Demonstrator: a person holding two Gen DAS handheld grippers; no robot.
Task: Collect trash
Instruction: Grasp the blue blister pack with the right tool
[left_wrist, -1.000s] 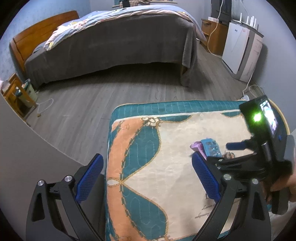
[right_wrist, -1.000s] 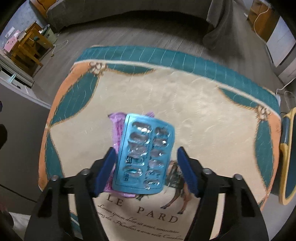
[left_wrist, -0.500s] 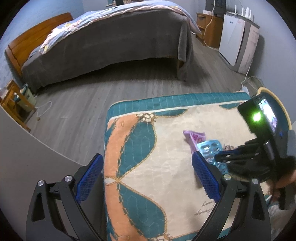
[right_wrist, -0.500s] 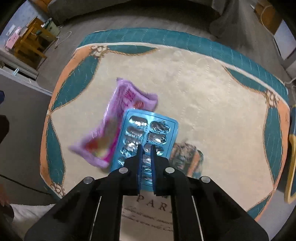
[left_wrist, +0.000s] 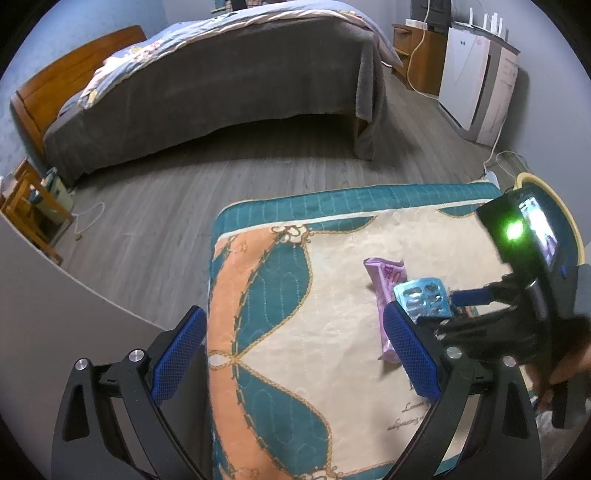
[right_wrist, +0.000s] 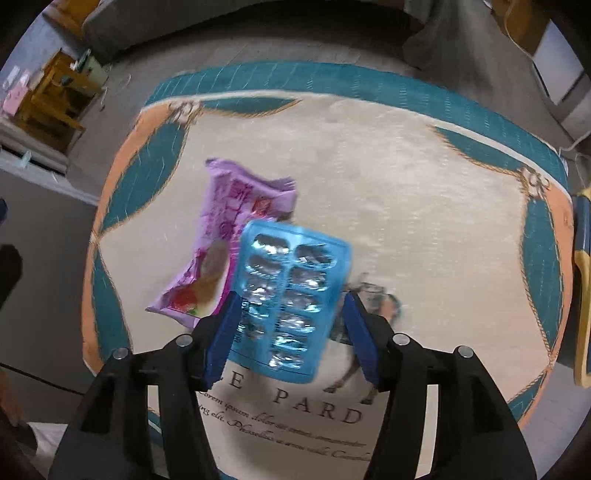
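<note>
Left wrist view: left gripper (left_wrist: 291, 354) jaws wide apart, nothing between them, hovering over near-left part of patterned mat (left_wrist: 332, 339). Blue blister pack (left_wrist: 424, 297) lies partly over purple wrapper (left_wrist: 386, 295), right of this gripper, by right gripper (left_wrist: 458, 306). Gray bed (left_wrist: 221, 92) far across wood floor. Right wrist view: right gripper (right_wrist: 291, 328) jaws have just been opening, now spread; blister pack (right_wrist: 291, 295) sits between them, left edge at left pad, right pad apart. Wrapper (right_wrist: 225, 236) far-left, under the pack, on mat (right_wrist: 424, 206).
</note>
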